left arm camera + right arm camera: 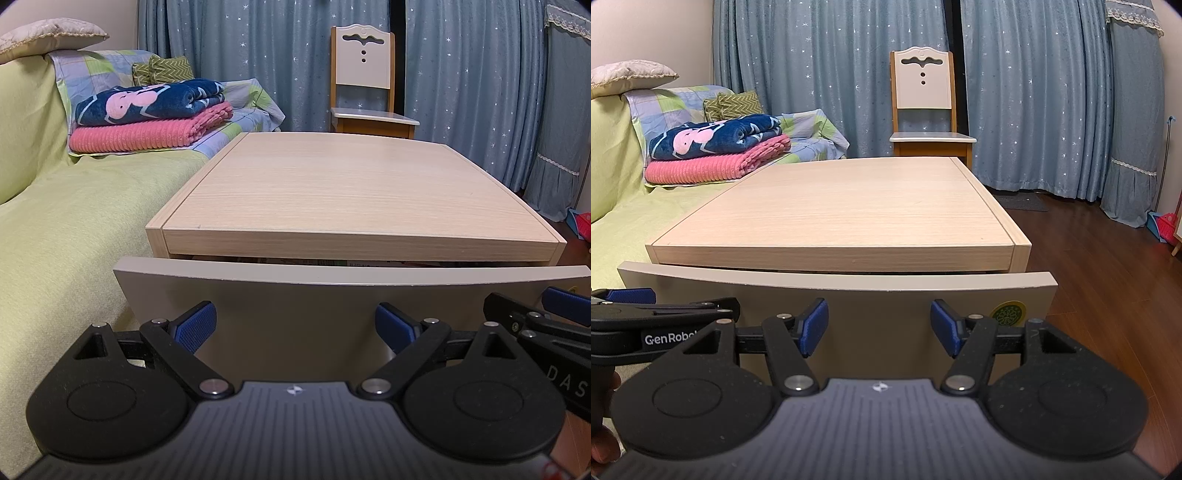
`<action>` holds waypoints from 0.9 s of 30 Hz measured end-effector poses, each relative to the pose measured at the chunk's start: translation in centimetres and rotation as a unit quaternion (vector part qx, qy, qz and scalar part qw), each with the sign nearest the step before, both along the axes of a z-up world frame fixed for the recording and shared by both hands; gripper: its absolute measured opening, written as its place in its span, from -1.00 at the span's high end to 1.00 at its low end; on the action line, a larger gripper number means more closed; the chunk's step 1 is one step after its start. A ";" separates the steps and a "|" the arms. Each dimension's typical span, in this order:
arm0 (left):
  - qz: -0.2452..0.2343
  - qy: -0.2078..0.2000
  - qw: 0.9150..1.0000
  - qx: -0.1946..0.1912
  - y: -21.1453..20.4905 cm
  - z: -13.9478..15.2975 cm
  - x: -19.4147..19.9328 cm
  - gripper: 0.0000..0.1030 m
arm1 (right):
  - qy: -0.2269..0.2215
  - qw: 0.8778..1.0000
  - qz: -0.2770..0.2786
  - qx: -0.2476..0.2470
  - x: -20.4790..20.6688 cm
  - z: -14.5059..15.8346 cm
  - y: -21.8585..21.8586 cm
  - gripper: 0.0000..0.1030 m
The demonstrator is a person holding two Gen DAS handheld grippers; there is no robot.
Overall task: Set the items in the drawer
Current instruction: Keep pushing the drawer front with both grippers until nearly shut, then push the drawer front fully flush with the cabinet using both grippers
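Left gripper [295, 326]: we find the jaws spread wide with nothing between them, held close before the drawer front.
Right gripper [879, 326]: we find the jaws likewise wide apart and empty, level with the left gripper and just beside it.
Drawer [332, 295]: we note the grey front standing slightly out from the cabinet, a narrow gap open along its top edge.
Drawer contents: through the gap we see only a thin strip of printed material; we cannot tell what it is.
Cabinet [842, 210]: light wood top, bare.
Sticker [1007, 314]: round green label on the right side of the drawer front.
Surroundings: folded blankets [147, 118] on the sofa to the left; a chair [923, 107] against the blue curtains.
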State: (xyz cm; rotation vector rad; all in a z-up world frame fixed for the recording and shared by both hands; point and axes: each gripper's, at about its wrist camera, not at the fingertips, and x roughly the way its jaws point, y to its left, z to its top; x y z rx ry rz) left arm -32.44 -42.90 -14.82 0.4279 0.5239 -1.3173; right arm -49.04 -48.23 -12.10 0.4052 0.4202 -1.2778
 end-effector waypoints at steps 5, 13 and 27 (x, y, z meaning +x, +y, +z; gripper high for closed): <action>0.000 0.000 1.000 0.000 -0.1 -0.1 0.0 -0.83 | 0.000 1.000 0.000 0.000 0.3 -0.1 0.0 -0.13; 0.000 0.001 1.000 0.000 -0.4 0.0 0.2 -0.83 | 0.001 1.000 -0.001 -0.001 0.7 -0.2 0.0 -0.13; 0.001 0.003 1.000 -0.002 -0.9 0.0 0.6 -0.83 | 0.002 1.000 -0.002 -0.002 1.2 -0.4 -0.3 -0.13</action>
